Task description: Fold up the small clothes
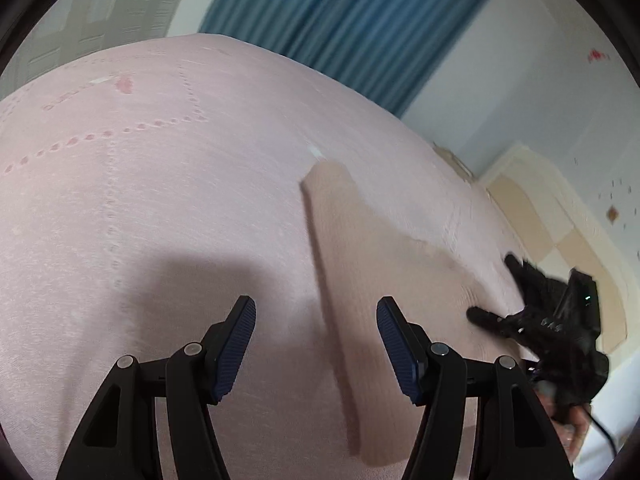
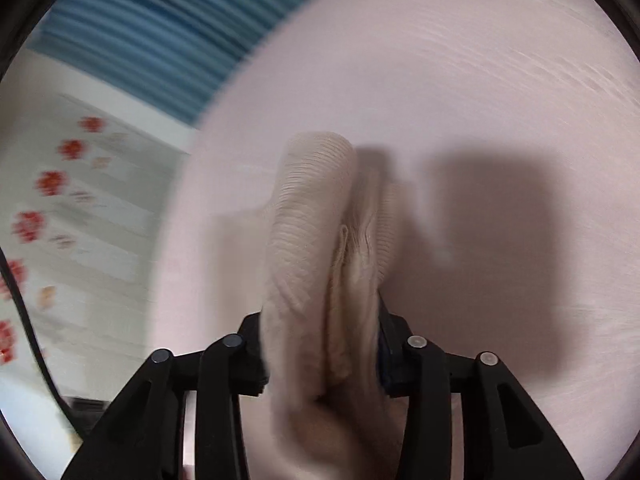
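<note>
Left wrist: your left gripper (image 1: 316,312) is hovering with jaws apart and empty over the bedspread (image 1: 140,208), the beige garment (image 1: 372,248) lying just right. Right wrist: your right gripper (image 2: 320,344) is clamping the bunched garment (image 2: 316,220), blurred.

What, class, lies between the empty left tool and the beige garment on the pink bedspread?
Nothing visible. The left tool stands open above bare bedspread, and the garment lies just beyond its right finger, with only sheet between them.
</note>
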